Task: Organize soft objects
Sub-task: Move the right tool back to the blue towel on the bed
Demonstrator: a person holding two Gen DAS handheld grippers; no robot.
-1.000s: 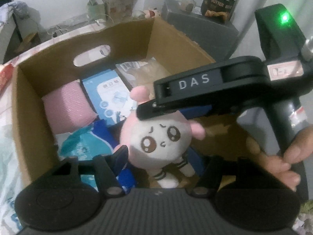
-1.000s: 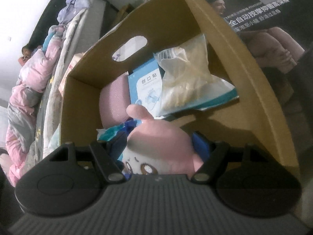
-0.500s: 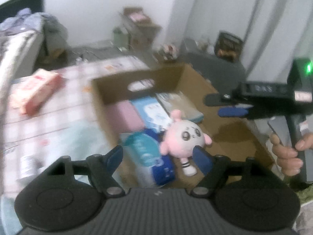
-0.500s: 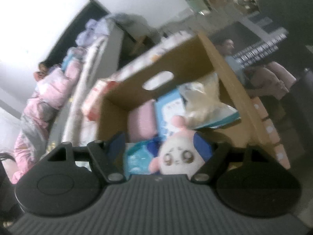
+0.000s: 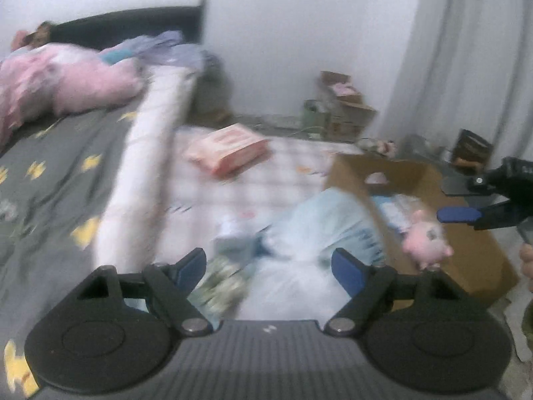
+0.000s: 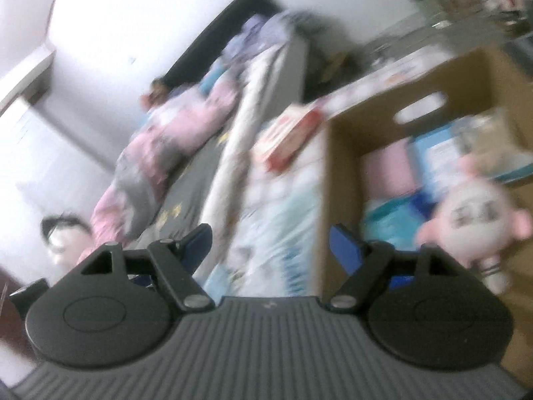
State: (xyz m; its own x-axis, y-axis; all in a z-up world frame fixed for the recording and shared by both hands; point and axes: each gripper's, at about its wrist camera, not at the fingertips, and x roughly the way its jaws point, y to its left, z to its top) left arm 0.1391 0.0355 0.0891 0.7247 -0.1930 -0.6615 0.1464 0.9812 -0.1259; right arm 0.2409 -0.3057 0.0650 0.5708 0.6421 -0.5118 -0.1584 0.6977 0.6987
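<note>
A pink and white plush toy (image 5: 424, 241) (image 6: 473, 220) lies inside the cardboard box (image 5: 483, 256) (image 6: 339, 173), touched by neither gripper. My left gripper (image 5: 269, 266) hovers over the bed left of the box; its jaws are opening, with nothing between them. A blurred pale blue soft pack (image 5: 316, 233) lies below it, against the box's left wall. My right gripper (image 6: 269, 246) (image 5: 466, 198) is open and empty, above the box's left wall. A pink pad (image 6: 386, 173) and a blue-white pack (image 6: 443, 153) also lie in the box.
A pink-red package (image 5: 230, 150) (image 6: 286, 140) lies on the checked bedspread beyond the box. A long white roll (image 5: 146, 183) divides it from the grey sheet and the pink bedding (image 5: 66, 83). Small boxes (image 5: 343, 106) stand on the floor by the curtain. A hand (image 5: 526, 263) shows at the right edge.
Both grippers have drawn back and up out of the box, and their views have swung left toward the bed. The plush, earlier between the jaws, now lies in the box.
</note>
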